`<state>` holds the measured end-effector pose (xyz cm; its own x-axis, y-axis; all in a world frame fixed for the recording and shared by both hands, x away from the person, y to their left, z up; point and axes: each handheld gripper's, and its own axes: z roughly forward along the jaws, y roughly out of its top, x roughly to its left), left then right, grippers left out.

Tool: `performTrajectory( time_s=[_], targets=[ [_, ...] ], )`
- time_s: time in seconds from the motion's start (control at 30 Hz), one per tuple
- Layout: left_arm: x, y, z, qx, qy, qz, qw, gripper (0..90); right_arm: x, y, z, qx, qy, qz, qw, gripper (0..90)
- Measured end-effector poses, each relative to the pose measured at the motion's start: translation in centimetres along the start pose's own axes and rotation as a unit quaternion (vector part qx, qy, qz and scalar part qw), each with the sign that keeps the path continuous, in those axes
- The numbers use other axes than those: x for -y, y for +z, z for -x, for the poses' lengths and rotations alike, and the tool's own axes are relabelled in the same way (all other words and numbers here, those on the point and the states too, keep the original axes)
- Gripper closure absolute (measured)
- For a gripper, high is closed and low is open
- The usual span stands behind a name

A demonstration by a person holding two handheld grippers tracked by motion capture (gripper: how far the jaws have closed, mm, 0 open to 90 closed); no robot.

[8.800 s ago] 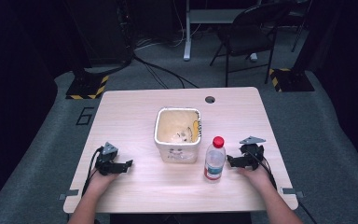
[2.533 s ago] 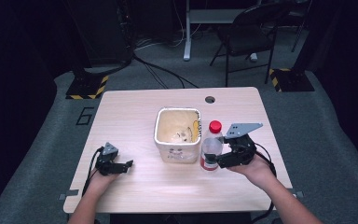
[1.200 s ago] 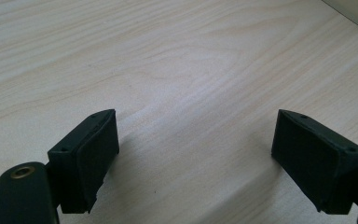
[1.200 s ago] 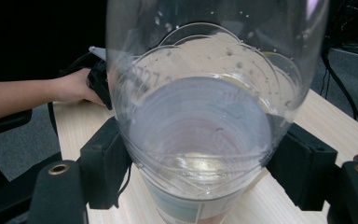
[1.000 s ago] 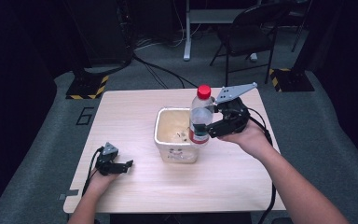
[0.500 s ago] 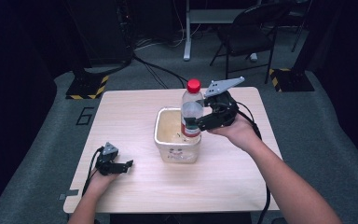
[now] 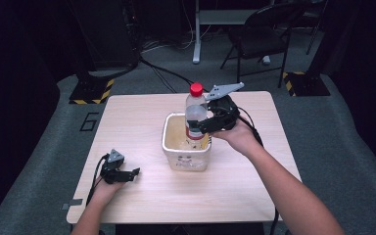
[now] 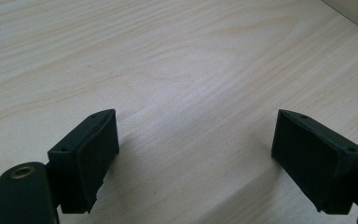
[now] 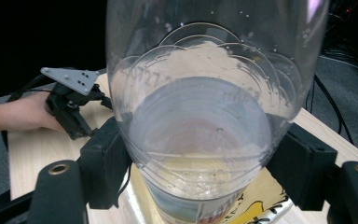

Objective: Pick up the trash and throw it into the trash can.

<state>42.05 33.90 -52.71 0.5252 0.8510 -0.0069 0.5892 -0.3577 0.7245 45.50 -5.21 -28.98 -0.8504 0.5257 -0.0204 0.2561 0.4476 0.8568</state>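
A clear plastic bottle [image 7: 195,113] with a red cap and a label stands upright in the air over the open white tub [image 7: 175,152] at the table's middle, its base down near the rim. My right gripper [image 7: 203,123] is shut on the bottle's body. In the right gripper view the bottle [image 9: 200,107] sits between both pads [image 9: 103,169], with the tub's inside [image 9: 261,198] below. My left gripper [image 7: 129,173] rests on the table at the front left, open, with bare wood between its pads [image 8: 93,149].
The wooden table [image 7: 142,112] has a small dark hole near its far edge. A chair [image 7: 262,44] and stand bases with yellow-black stripes [image 7: 90,90] are on the floor beyond the table. The tub is printed on its front face.
My right gripper lifted the bottle from the table beside the tub, carried it left over the tub and has lowered it slightly toward the opening. The left gripper stayed put.
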Motion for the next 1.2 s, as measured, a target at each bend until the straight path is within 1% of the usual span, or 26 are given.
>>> performTrajectory(
  time_s=[0.3, 0.53, 0.67, 1.0, 1.07, 1.2],
  targets=[
    [0.0, 0.0, 0.0, 0.000, 0.000, 0.000, 1.0000, 14.7, 2.2, 2.0, -0.1, 0.020, -0.002, -0.002, 0.9998, 26.7],
    [0.0, 0.0, 0.0, 0.000, -0.001, 0.001, 1.0000, 14.7, 3.5, 3.2, -0.1, 0.029, 0.004, -0.001, 0.9996, 26.7],
    [0.0, 0.0, 0.0, 0.000, -0.001, 0.000, 1.0000, 14.7, 4.3, 4.1, -0.1, 0.035, 0.011, -0.004, 0.9993, 26.6],
    [0.0, 0.0, 0.0, 0.000, -0.001, 0.000, 1.0000, 14.6, 5.8, 5.8, 0.0, 0.044, 0.019, -0.011, 0.9988, 26.6],
    [0.0, 0.0, 0.0, 0.000, -0.001, 0.000, 1.0000, 14.6, 6.0, 6.1, 0.0, 0.046, 0.024, -0.012, 0.9986, 26.6],
    [0.0, 0.0, 0.0, 0.000, -0.001, 0.000, 1.0000, 14.7, 6.3, 6.6, 0.0, 0.048, 0.023, -0.016, 0.9985, 26.6]
  ],
)
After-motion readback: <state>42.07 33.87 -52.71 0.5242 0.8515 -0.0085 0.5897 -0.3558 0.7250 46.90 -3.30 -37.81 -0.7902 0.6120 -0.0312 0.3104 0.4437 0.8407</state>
